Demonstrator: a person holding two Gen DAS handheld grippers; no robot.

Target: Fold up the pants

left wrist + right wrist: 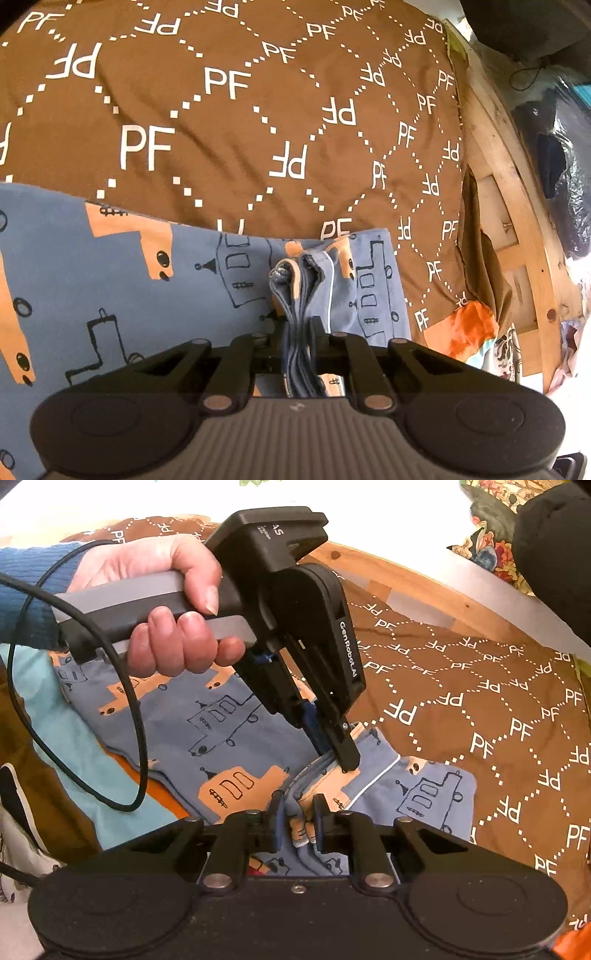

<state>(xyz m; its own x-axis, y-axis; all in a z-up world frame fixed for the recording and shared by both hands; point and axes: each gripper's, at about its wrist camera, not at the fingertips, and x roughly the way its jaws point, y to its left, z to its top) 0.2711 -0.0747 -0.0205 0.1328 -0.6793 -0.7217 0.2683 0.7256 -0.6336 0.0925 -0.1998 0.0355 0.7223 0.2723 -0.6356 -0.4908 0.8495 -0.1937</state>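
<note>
The pants [110,280] are blue with orange patches and black line drawings. They lie on a brown bedspread [236,122] printed with white PF letters. My left gripper [301,332] is shut on a bunched stack of the pants' edge layers. In the right wrist view the pants [207,720] spread to the left, and the left gripper [338,757] comes down from above, shut on the same edge. My right gripper [299,812] is shut on the bunched edge just in front of the left gripper.
A wooden bed frame [517,206] runs along the right side, with bags and clothes beyond it. An orange and light blue cloth [465,328] lies by the bedspread's corner. A black cable [122,709] loops from the left gripper over the pants.
</note>
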